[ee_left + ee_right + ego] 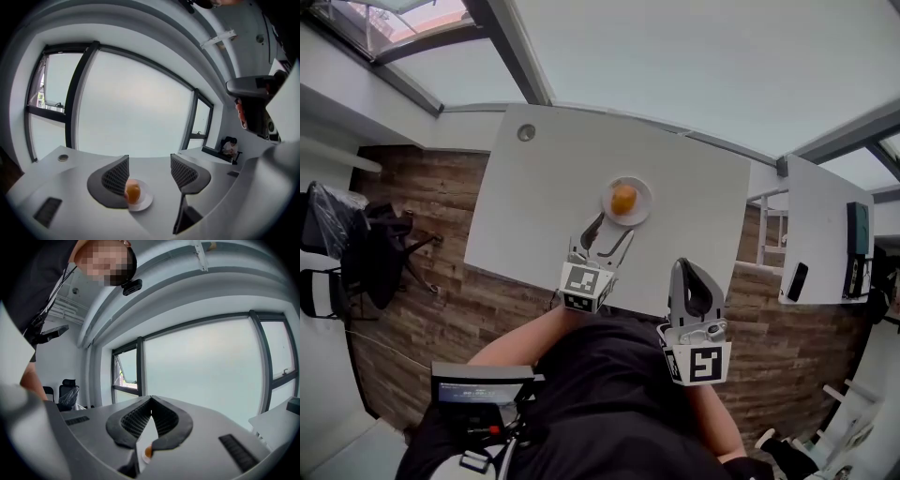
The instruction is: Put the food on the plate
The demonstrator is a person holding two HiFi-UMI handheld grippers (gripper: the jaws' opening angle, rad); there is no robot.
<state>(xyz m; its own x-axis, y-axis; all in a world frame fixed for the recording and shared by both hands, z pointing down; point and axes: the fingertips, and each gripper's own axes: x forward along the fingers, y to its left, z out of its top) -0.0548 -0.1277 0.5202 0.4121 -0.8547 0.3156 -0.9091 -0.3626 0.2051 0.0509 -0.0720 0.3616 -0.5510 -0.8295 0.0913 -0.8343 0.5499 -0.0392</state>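
Observation:
An orange, rounded piece of food [623, 198] rests on a small white plate [639, 213] near the middle of the white table [544, 187]. My left gripper [607, 234] hovers just in front of the plate, above the table, open with nothing between its jaws. In the left gripper view the food [133, 191] and plate [145, 202] show beyond the left jaw, in the gap. My right gripper [690, 281] sits at the table's near edge, shut, holding nothing. In the right gripper view [151, 412] the tips meet and the food [148, 452] peeks below them.
A round cable grommet [526, 133] marks the table's far left corner. A second white desk [820, 225] with a phone [797, 281] stands to the right. Black office chairs [356, 253] stand on the wood floor at left. A large window fills the background.

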